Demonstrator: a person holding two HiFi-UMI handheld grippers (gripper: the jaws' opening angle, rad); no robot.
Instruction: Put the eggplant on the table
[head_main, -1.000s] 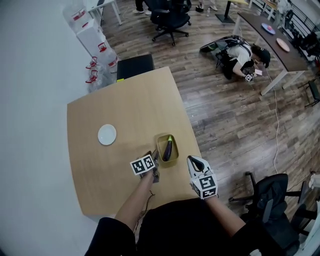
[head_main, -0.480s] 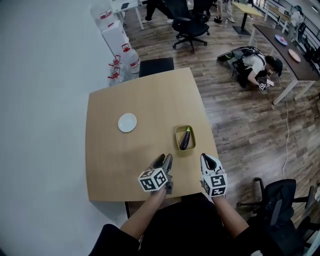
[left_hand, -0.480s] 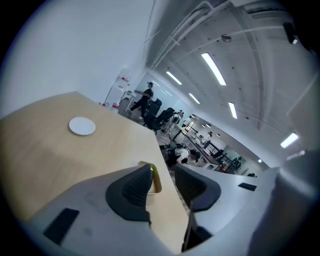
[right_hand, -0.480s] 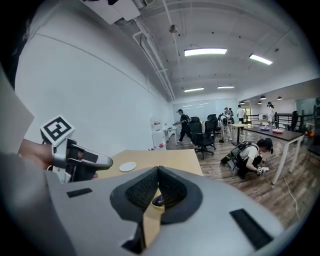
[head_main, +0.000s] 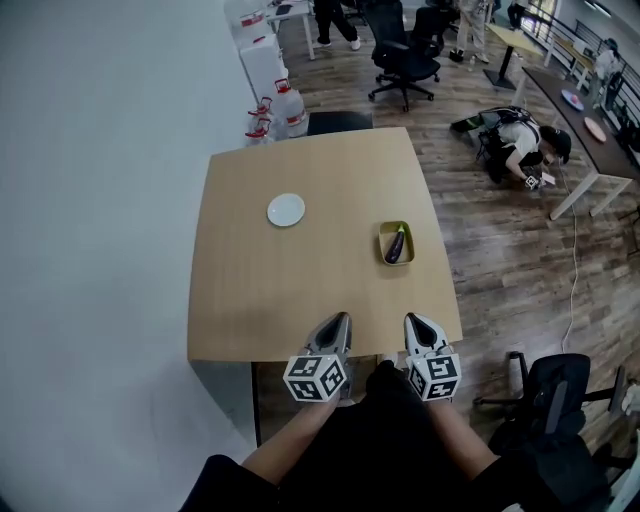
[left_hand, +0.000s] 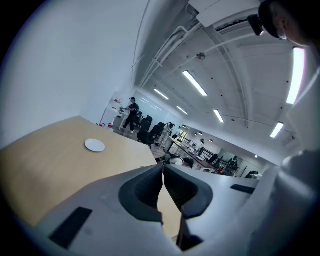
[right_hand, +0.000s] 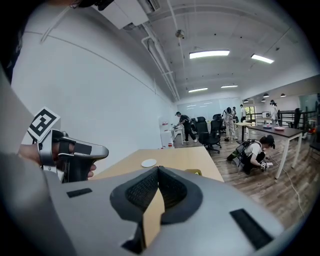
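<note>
Eggplant (head_main: 397, 245) still lies in its tray (head_main: 383, 243) on the counter's (head_main: 300, 280) right side, untouched. Both grippers have pulled back to the near edge, well apart from it. The left gripper's (head_main: 340, 321) jaws, wide a second ago, have closed on nothing. The right gripper's (head_main: 415, 322) jaws meet empty too. The lift-out seems not yet begun.

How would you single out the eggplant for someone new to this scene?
Start at the light wooden square table. Near its right edge sits a yellow-green rectangular tray. The dark purple eggplant lies inside it, the only dark thing on the tabletop, unlike the round white plate further left.
</note>
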